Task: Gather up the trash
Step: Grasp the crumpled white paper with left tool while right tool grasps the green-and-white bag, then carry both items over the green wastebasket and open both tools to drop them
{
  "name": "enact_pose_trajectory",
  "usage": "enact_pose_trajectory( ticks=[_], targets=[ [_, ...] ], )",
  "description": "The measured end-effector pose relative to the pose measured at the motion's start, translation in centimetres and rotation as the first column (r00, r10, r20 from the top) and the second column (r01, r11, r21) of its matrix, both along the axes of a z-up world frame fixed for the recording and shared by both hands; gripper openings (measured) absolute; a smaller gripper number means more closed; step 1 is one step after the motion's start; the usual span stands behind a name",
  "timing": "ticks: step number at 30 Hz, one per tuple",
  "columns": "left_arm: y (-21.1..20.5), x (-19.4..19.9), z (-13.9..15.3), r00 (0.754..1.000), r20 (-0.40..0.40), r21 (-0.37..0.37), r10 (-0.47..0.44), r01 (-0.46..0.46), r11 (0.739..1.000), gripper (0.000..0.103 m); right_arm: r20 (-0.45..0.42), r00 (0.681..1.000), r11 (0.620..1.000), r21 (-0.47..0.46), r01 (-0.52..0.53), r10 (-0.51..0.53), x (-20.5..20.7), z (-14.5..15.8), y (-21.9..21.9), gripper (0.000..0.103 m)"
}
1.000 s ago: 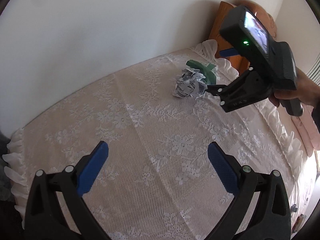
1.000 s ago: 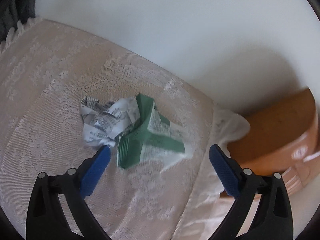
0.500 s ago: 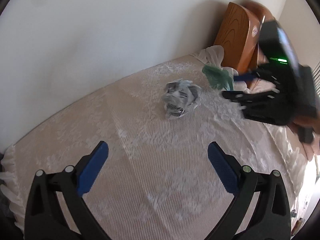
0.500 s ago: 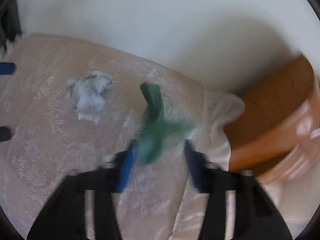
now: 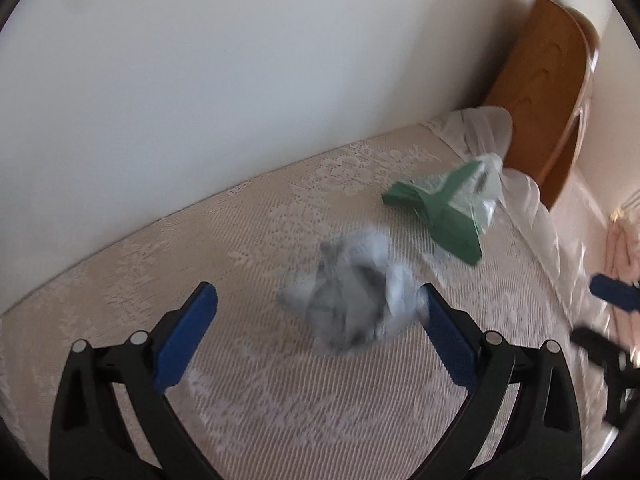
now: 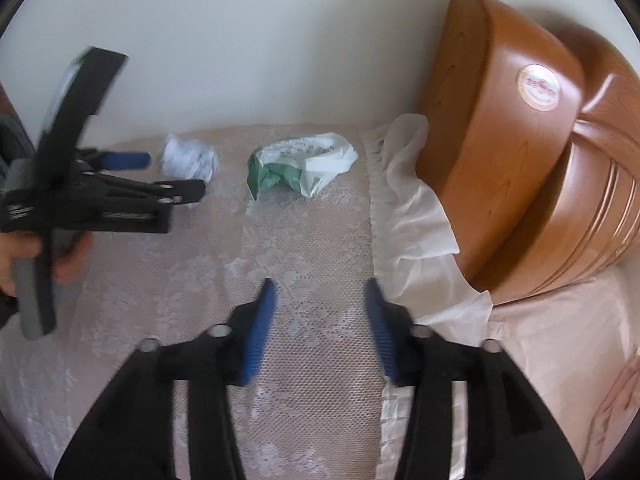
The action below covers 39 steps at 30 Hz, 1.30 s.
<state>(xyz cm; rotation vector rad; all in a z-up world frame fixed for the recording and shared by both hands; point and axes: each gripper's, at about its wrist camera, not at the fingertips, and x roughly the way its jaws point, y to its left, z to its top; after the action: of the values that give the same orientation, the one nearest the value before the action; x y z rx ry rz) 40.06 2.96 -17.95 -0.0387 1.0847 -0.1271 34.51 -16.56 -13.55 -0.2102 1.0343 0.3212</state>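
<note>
A crumpled printed paper ball [image 5: 352, 300] lies on the lace-covered bed [image 5: 248, 240]. My left gripper [image 5: 320, 324] is open, and the ball sits between its blue fingertips, close to the right one. A green and clear plastic wrapper [image 5: 444, 208] lies beyond the ball near the bed corner. In the right wrist view the wrapper [image 6: 300, 164] lies ahead of my right gripper [image 6: 320, 320], which is open and empty, a good way short of it. The paper ball [image 6: 188, 156] and the left gripper [image 6: 176, 178] show at the left there.
A white wall [image 5: 240, 60] runs along the far side of the bed. A wooden headboard [image 6: 520, 128] stands at the right behind a white ruffled trim [image 6: 408, 200]. Pink bedding [image 6: 560, 340] lies at the lower right.
My left gripper has moved forward up to the paper ball. My right gripper has pulled back from the green wrapper and stands partly open; the wrapper lies on the bed.
</note>
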Motion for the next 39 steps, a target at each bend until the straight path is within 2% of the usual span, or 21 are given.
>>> enact_pose_trajectory(
  ticks=[1,3,7,12,21,25,33,39],
  targets=[
    [-0.1,0.2,-0.1,1.000,-0.003,-0.004,0.000,0.000,1.000,0.084,0.006,1.000,1.000,0.008,0.010,-0.010,0.3,0.2,0.4,0.066],
    [-0.3,0.4,-0.2,1.000,-0.016,-0.017,-0.011,0.011,1.000,0.057,0.012,1.000,1.000,0.020,0.020,-0.020,0.9,0.3,0.8,0.070],
    [0.1,-0.1,-0.2,1.000,-0.005,-0.017,-0.011,0.011,1.000,0.056,0.016,0.999,0.998,0.049,0.044,-0.044,2.8,-0.2,2.5,0.082],
    [1.8,-2.4,1.4,0.999,0.034,0.008,-0.010,0.010,1.000,0.055,-0.009,0.997,0.993,0.090,0.082,-0.082,6.7,-1.7,5.1,0.088],
    [5.0,-6.1,4.4,0.998,0.060,-0.014,0.037,-0.036,0.999,0.056,-0.041,0.975,0.975,0.044,0.219,-0.217,12.1,-4.1,7.5,0.088],
    [5.6,-7.3,5.0,0.997,0.064,0.002,0.046,-0.046,0.999,0.056,-0.058,0.970,0.970,0.034,0.240,-0.238,12.4,-4.2,7.6,0.076],
    [5.7,-9.3,6.5,0.996,0.067,-0.008,0.059,-0.059,0.998,0.056,-0.037,0.967,0.964,0.069,0.256,-0.254,9.0,-1.8,6.6,0.073],
    [5.4,-12.7,8.7,0.996,0.077,-0.010,0.036,-0.035,0.999,0.056,-0.006,0.957,0.948,0.135,0.288,-0.289,1.2,1.9,4.5,0.073]
  ],
)
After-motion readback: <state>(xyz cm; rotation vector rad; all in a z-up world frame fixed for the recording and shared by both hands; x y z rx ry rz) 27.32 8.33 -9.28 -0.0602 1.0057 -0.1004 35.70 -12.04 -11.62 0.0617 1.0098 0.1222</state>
